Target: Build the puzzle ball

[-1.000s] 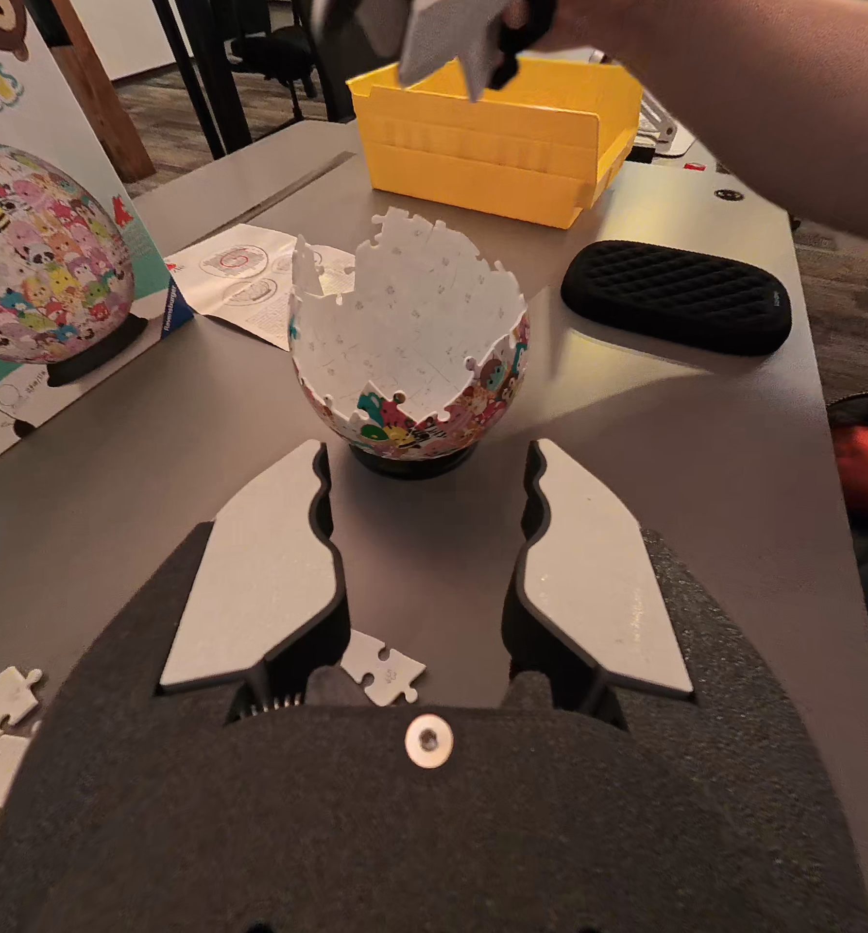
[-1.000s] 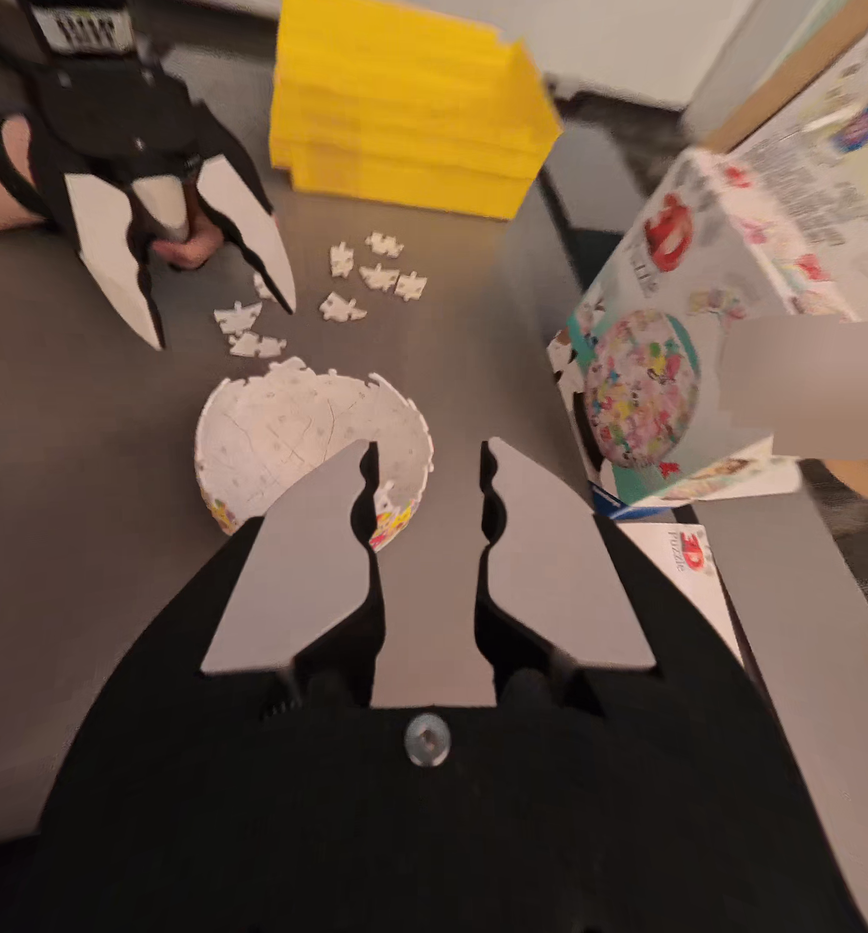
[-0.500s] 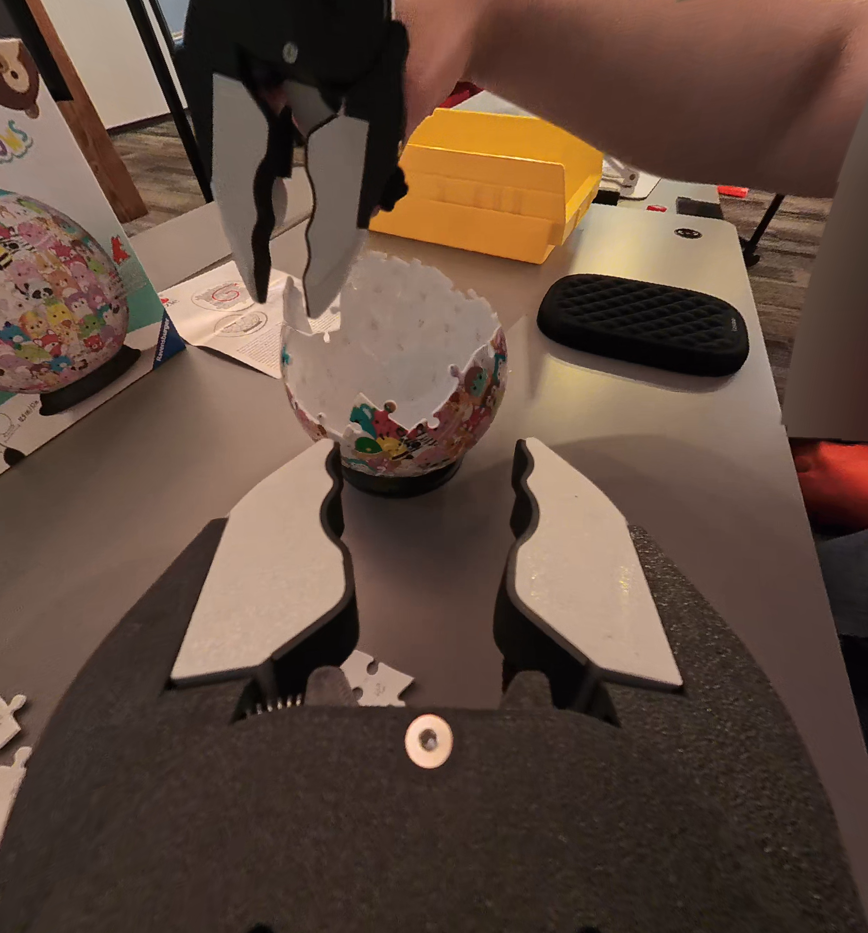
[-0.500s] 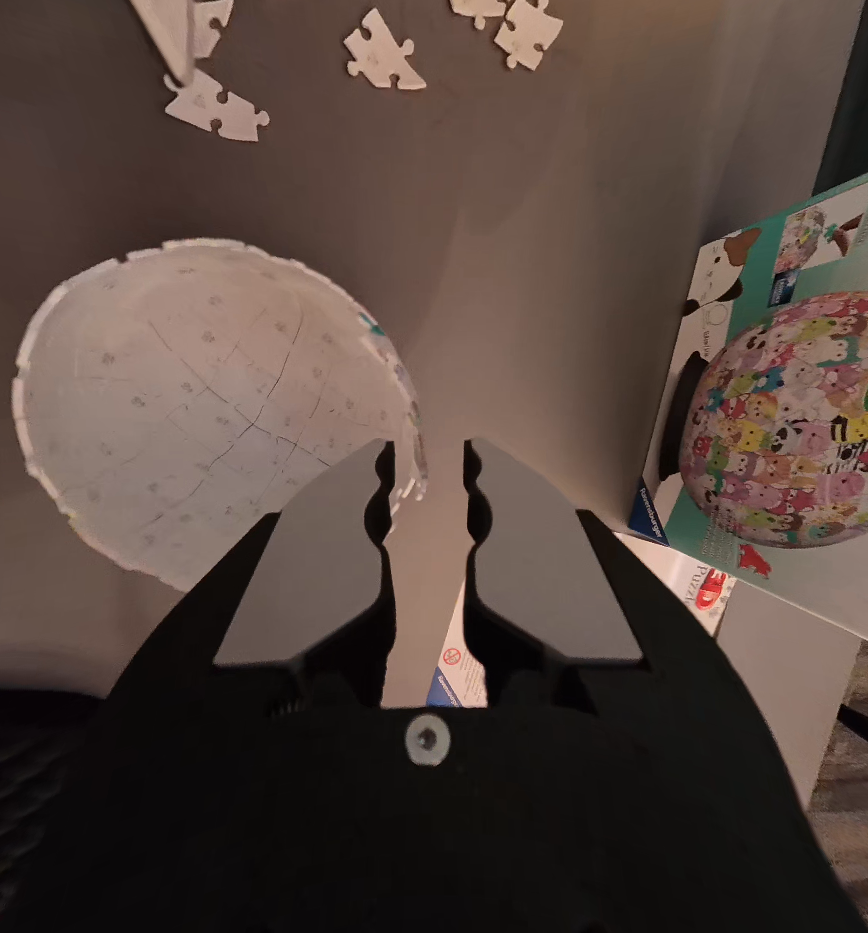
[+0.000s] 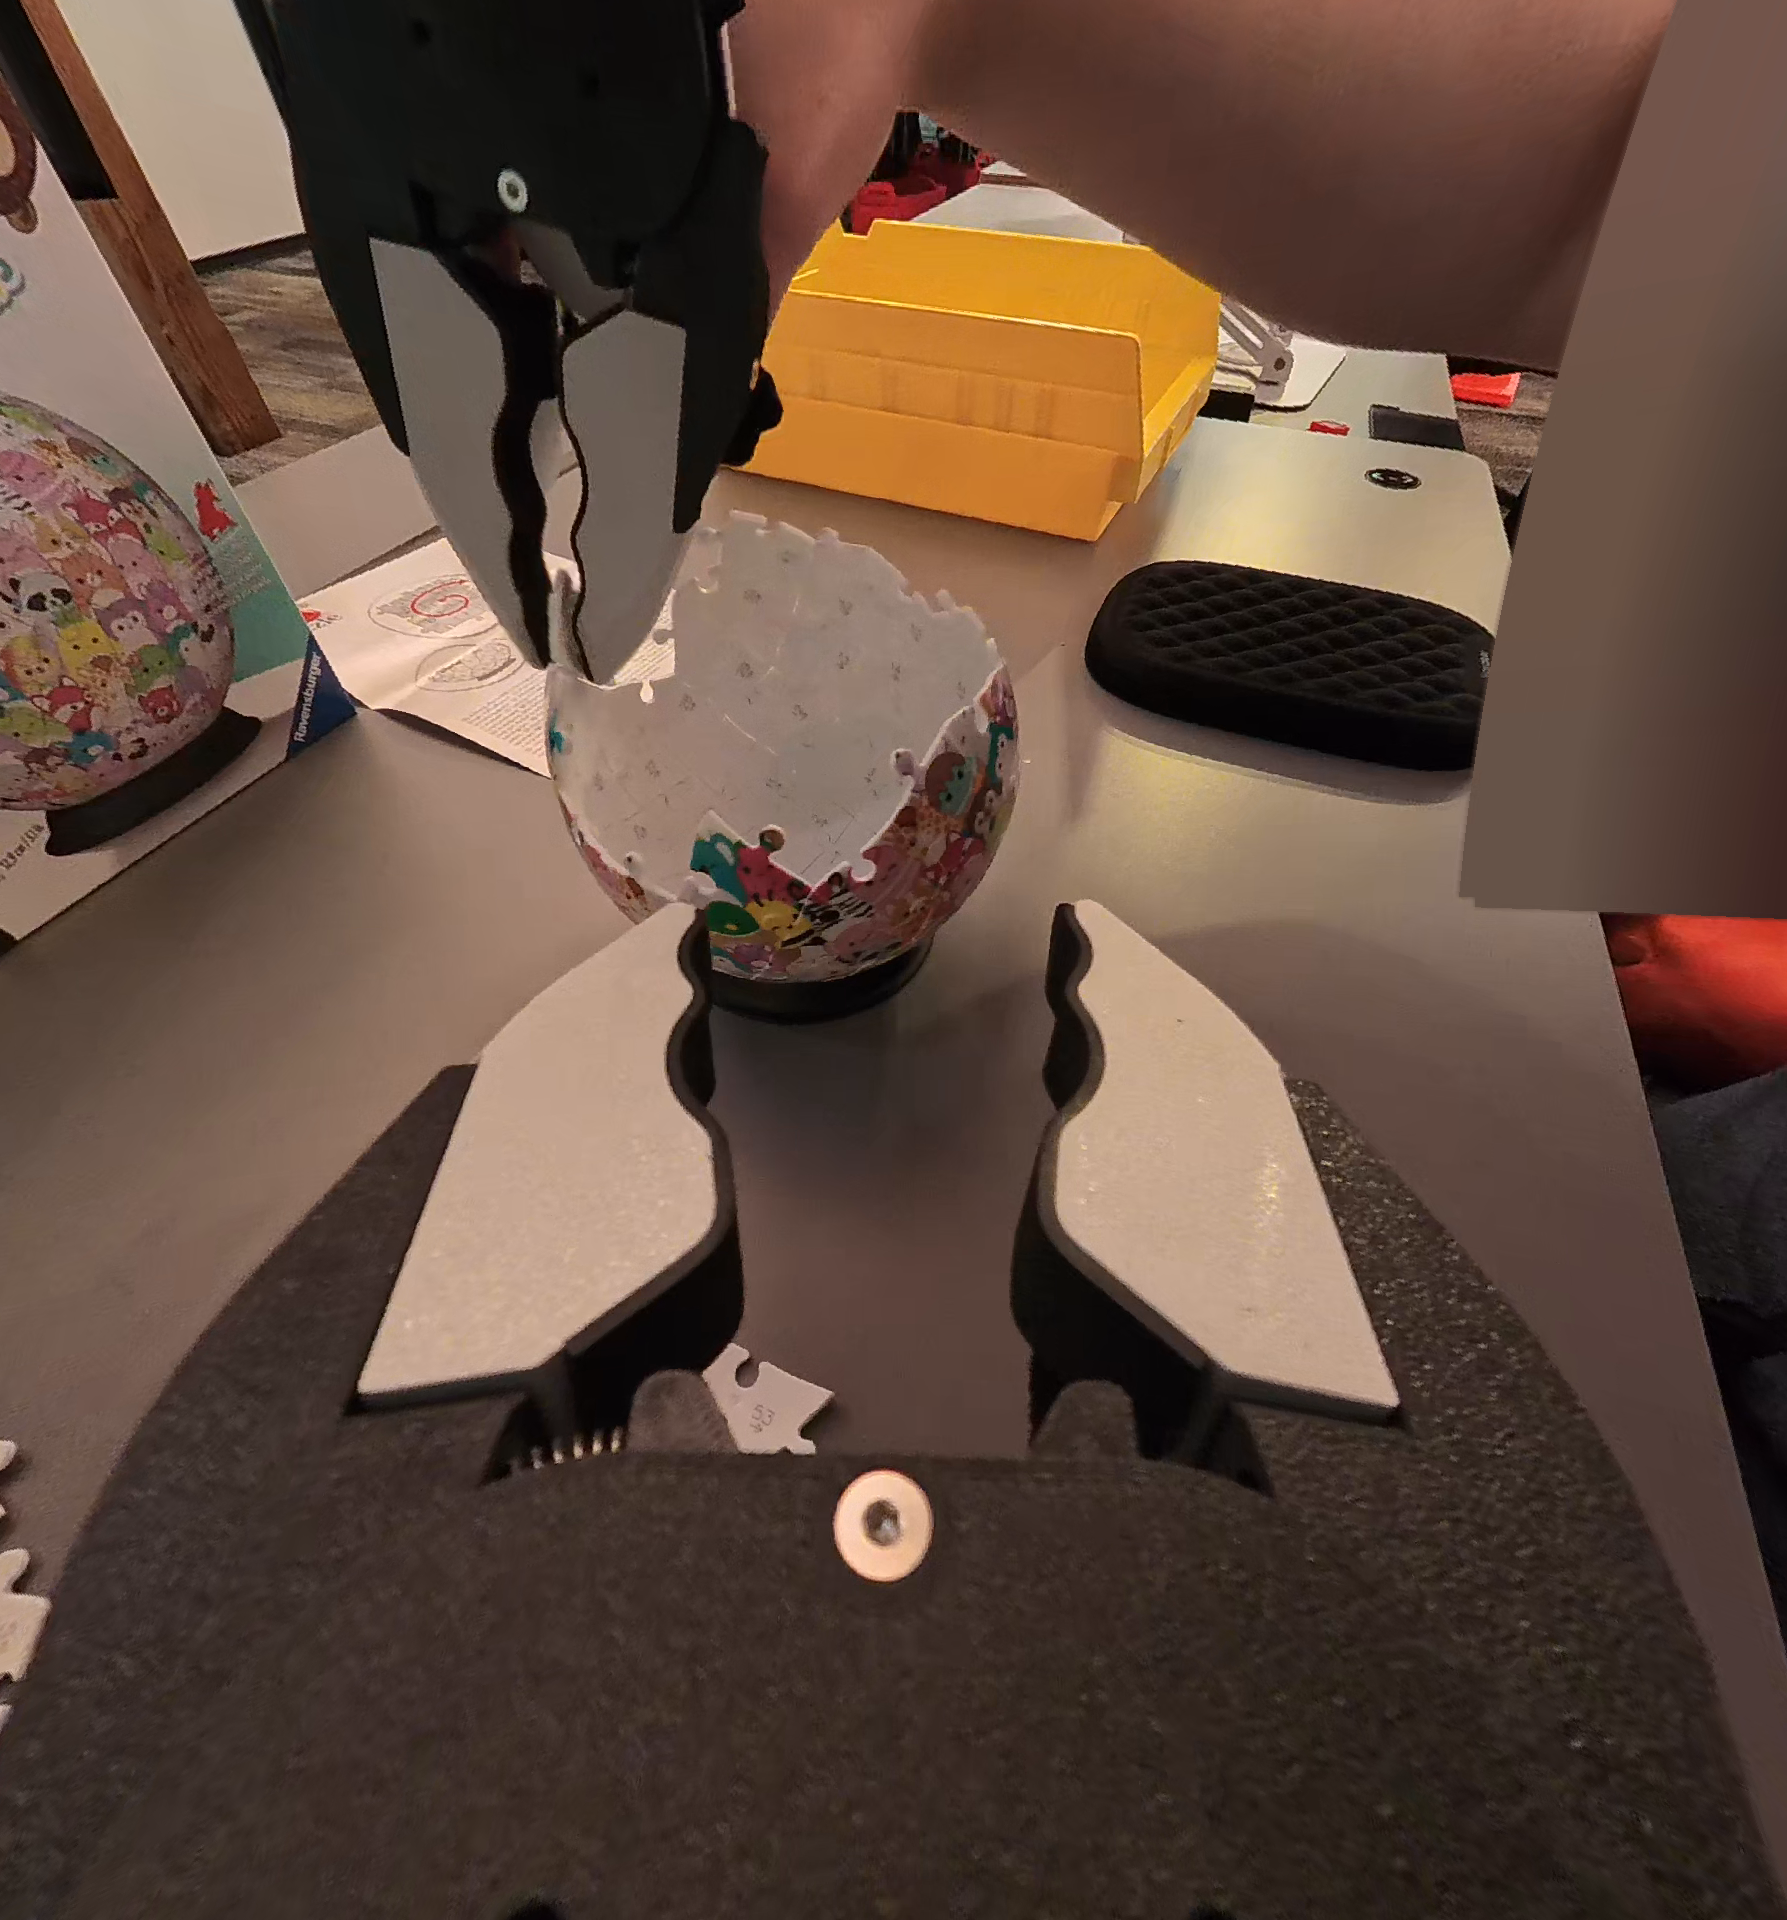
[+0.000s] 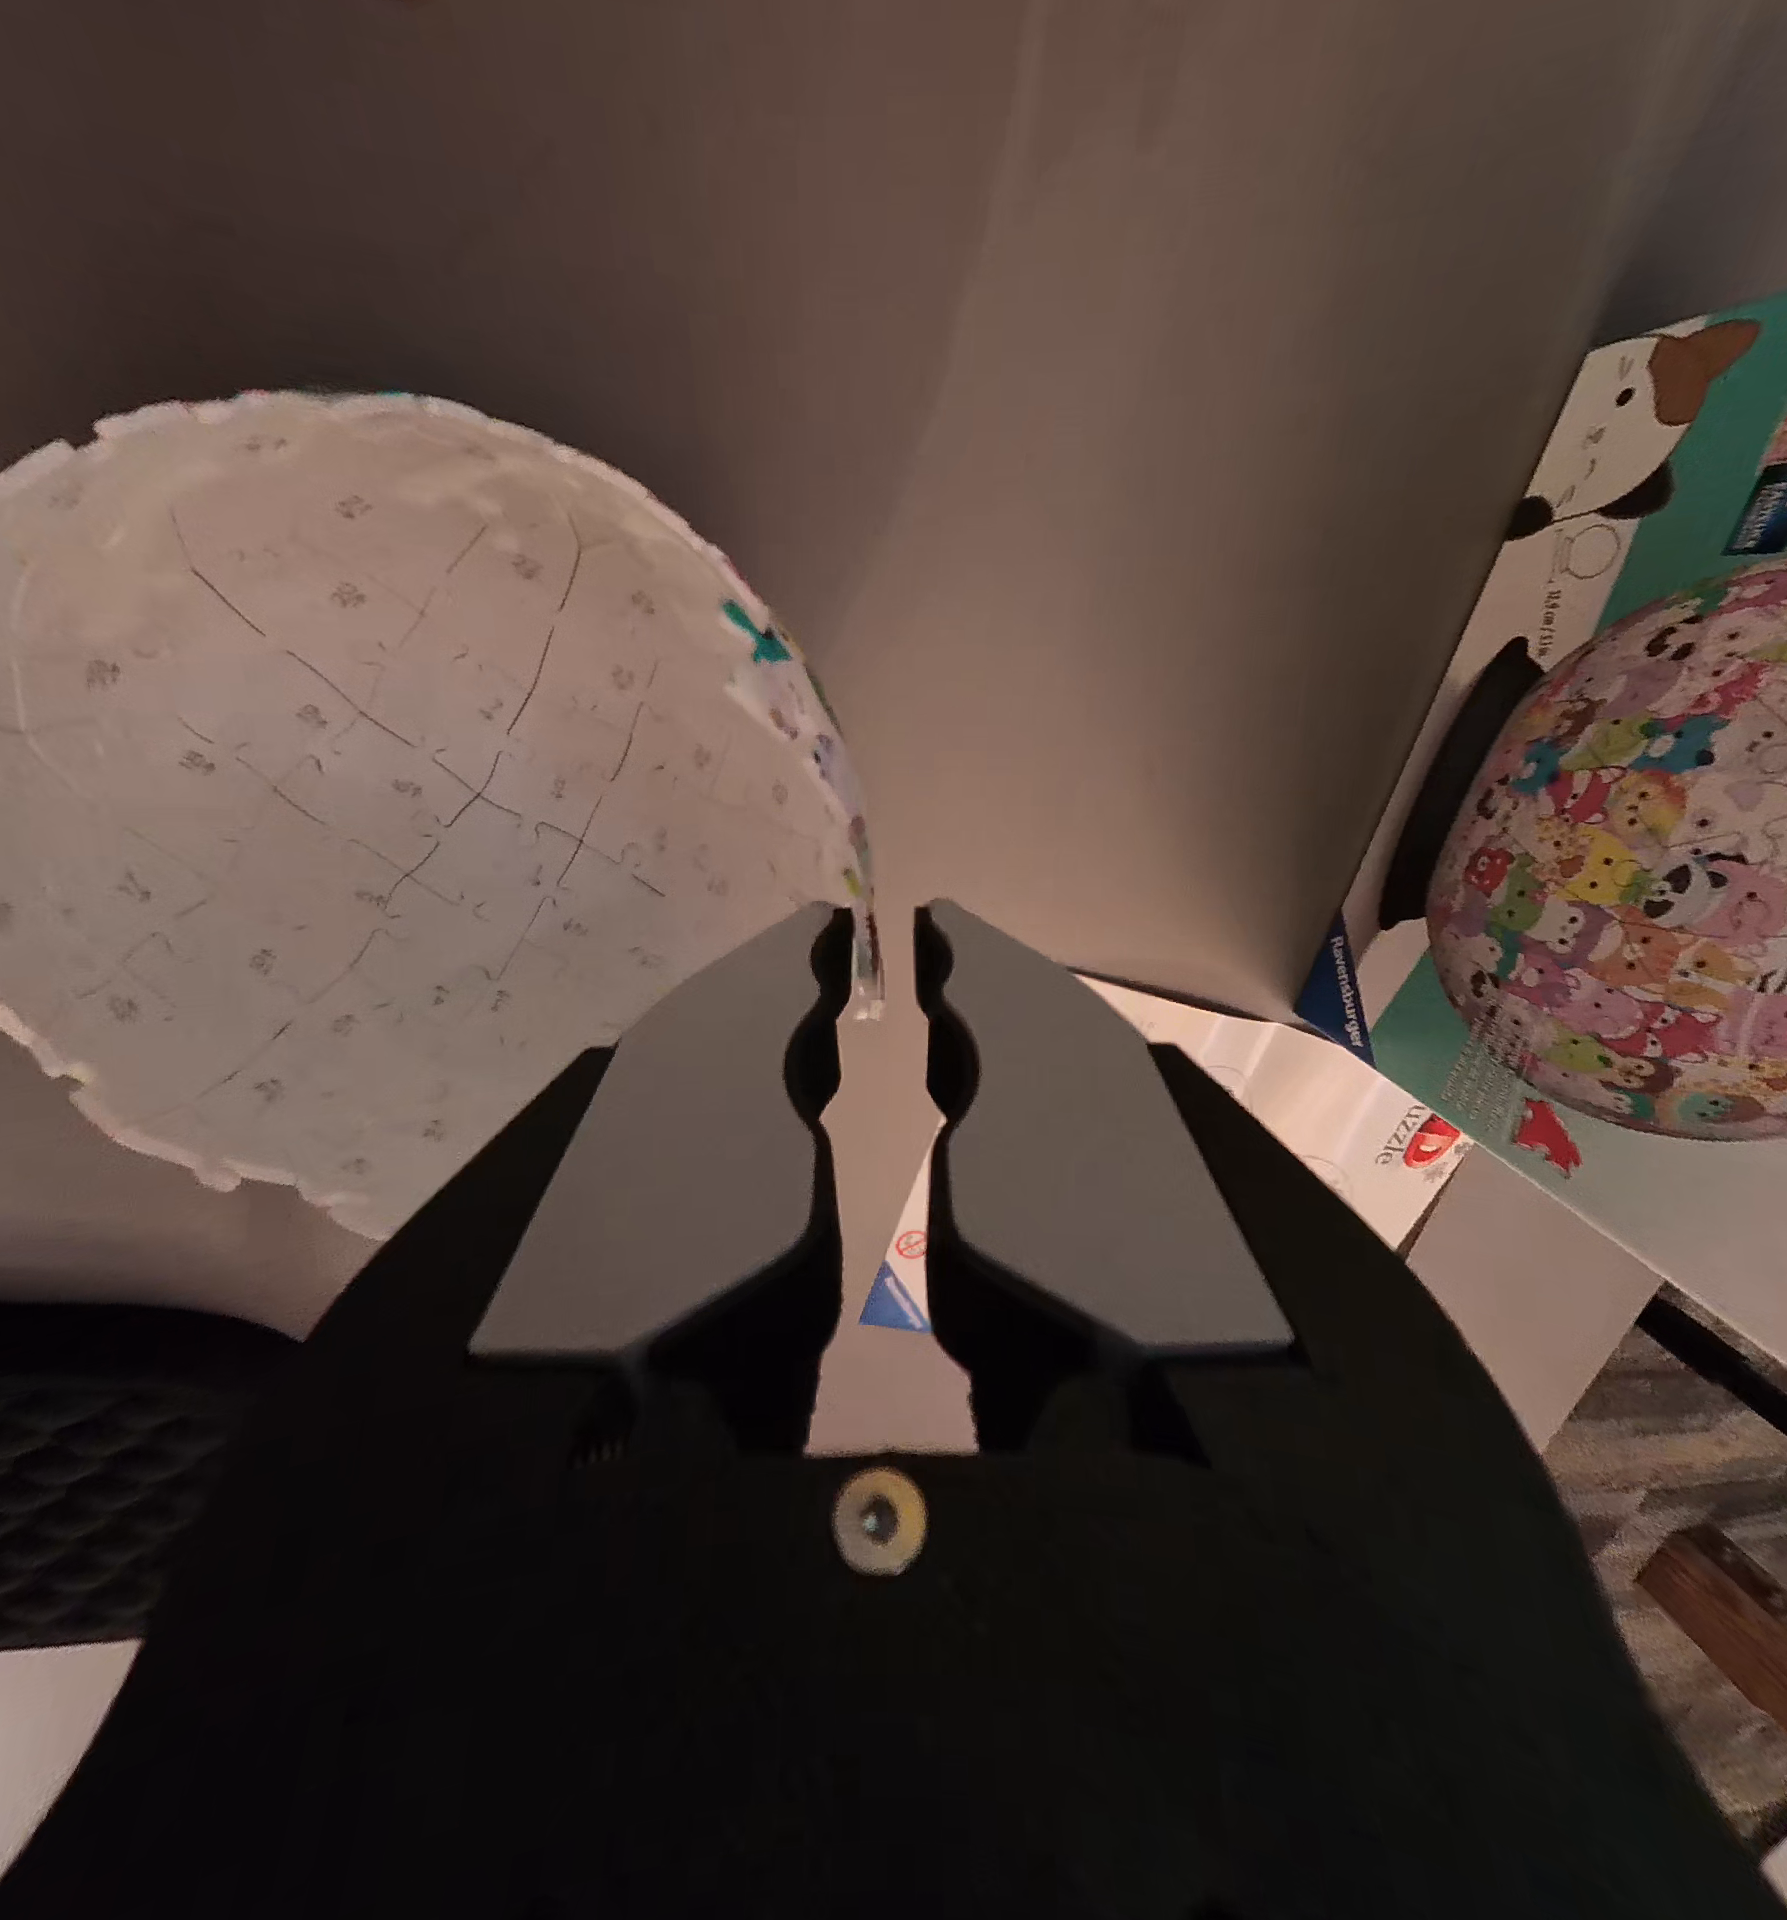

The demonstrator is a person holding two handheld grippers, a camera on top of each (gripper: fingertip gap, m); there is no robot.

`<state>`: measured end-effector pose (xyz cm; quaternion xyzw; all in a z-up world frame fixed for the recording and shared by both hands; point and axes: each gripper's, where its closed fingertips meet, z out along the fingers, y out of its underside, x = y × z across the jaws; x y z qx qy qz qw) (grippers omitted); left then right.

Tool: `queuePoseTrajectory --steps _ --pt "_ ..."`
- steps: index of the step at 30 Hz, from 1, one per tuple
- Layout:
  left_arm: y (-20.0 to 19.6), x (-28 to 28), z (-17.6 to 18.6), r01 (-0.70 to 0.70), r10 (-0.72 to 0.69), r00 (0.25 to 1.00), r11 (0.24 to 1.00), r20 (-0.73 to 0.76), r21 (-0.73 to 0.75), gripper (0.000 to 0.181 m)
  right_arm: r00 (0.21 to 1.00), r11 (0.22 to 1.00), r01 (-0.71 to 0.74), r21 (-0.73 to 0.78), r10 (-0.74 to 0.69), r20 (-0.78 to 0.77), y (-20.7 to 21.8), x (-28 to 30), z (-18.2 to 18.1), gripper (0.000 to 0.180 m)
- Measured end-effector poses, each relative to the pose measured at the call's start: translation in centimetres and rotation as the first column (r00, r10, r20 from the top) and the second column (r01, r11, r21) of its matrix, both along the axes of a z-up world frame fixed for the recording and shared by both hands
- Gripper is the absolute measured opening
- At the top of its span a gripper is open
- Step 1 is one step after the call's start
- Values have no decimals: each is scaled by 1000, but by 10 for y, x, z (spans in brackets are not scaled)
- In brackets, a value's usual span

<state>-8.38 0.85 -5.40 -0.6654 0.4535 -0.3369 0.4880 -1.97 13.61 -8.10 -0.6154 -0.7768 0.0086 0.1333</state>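
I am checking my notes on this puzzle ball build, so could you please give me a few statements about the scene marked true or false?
1. The half-built puzzle ball sits on a black stand. True.
2. The right tongs straddle the ball's rim. True.
3. The left tongs are clamped on a piece. False: they are open and hold nothing.
4. The yellow bin is between the left tongs and the ball. False: it stands behind the ball.
5. A loose piece lies on the table. True.

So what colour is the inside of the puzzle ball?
White, with small grey marks on each piece. The inside of the puzzle ball shows best in the right wrist view.
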Motion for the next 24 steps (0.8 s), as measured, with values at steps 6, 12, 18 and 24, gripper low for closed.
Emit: queuePoseTrajectory --steps 6,12,18,24 --pt "-1 -1 -1 -1 1 1000 1000 0 1 61 1000 1000 11 1 -11 13 0 3 0 13" --pt "0 -2 -2 -10 10 1000 1000 -5 3 61 1000 1000 21 -7 -21 10 -1 6 1 12" --pt "1 -4 -3 -19 19 1000 1000 -11 2 61 1000 1000 2 22 -3 16 -1 5 3 13" --pt "4 -6 -8 -38 38 999 999 -33 5 61 1000 1000 11 17 -11 -14 1 5 14 11"
